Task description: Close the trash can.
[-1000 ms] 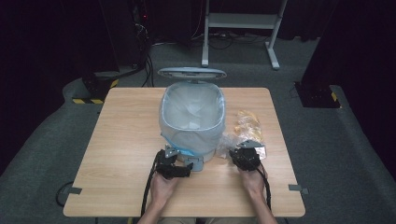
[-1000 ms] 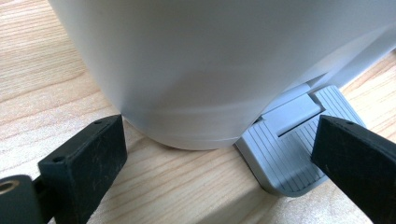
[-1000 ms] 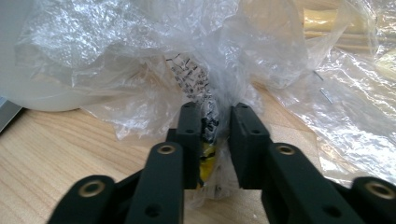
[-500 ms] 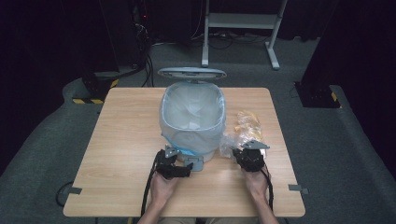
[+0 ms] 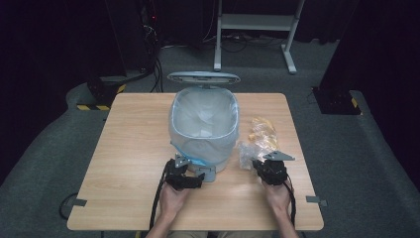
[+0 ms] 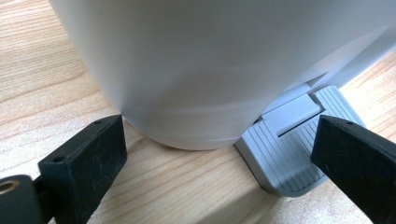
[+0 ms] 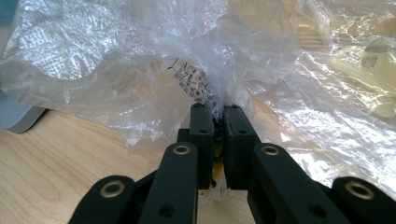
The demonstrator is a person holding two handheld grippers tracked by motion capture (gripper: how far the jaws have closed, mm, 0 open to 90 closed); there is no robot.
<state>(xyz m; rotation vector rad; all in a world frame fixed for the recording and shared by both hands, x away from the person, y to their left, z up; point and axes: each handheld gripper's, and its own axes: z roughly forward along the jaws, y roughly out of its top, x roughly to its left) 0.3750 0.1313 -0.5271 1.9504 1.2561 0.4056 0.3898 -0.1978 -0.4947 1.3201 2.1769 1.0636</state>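
Pinching the crumpled plastic bag [image 7: 196,70] with closed jaws, the right gripper [image 7: 215,114] prepares to lift it toward the open bin [image 5: 203,124]; the left gripper [image 6: 210,154], jaws wide and empty, straddles the pedal [image 6: 289,149], probably holding the lid up.

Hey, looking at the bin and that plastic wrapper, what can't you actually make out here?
- Bin floor: high view, liner covers it.
- Plastic wrapper print: right gripper view, creased film blurs it.
- Bin top: left gripper view, cut off by the upper edge.
- Pedal right side: left gripper jaw covers it.
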